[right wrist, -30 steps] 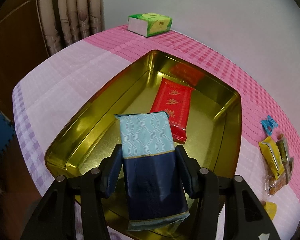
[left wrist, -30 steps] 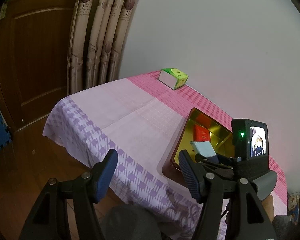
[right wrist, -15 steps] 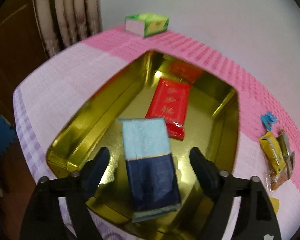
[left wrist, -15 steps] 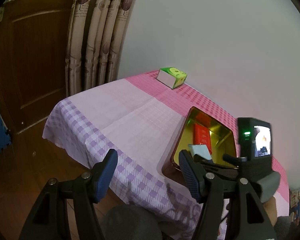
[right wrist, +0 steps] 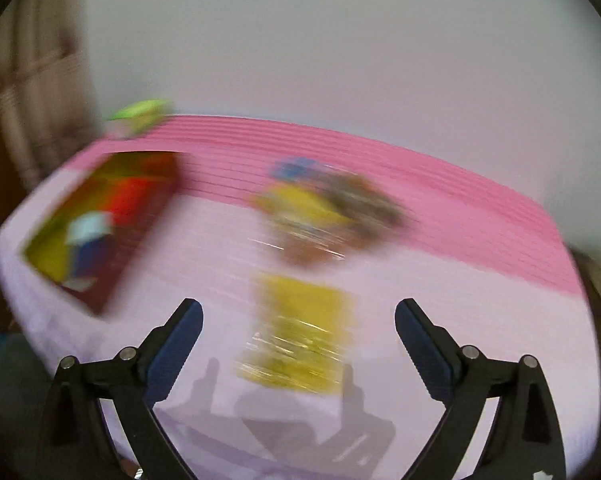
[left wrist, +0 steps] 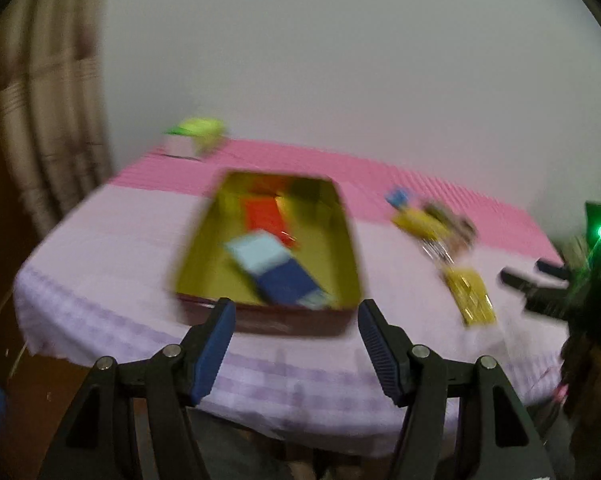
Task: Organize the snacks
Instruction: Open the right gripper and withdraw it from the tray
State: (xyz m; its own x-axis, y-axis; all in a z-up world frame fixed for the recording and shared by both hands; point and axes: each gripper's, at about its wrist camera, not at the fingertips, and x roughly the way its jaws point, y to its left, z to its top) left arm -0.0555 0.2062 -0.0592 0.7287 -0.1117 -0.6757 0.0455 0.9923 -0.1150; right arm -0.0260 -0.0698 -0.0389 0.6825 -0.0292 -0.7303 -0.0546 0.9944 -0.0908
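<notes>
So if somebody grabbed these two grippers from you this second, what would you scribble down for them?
Left gripper: open, empty, facing the tin.
Right gripper: jaws opening, empty, above the yellow packet.
Done: red packet and blue packet lie in the tin.
Left: yellow packet and the blurry pile beyond it are on the cloth, outside the tin.

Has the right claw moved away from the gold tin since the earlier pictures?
Yes. The right claw, jaws opening and empty, has swung right: the gold tin now lies at far left, and a yellow packet is ahead.
</notes>
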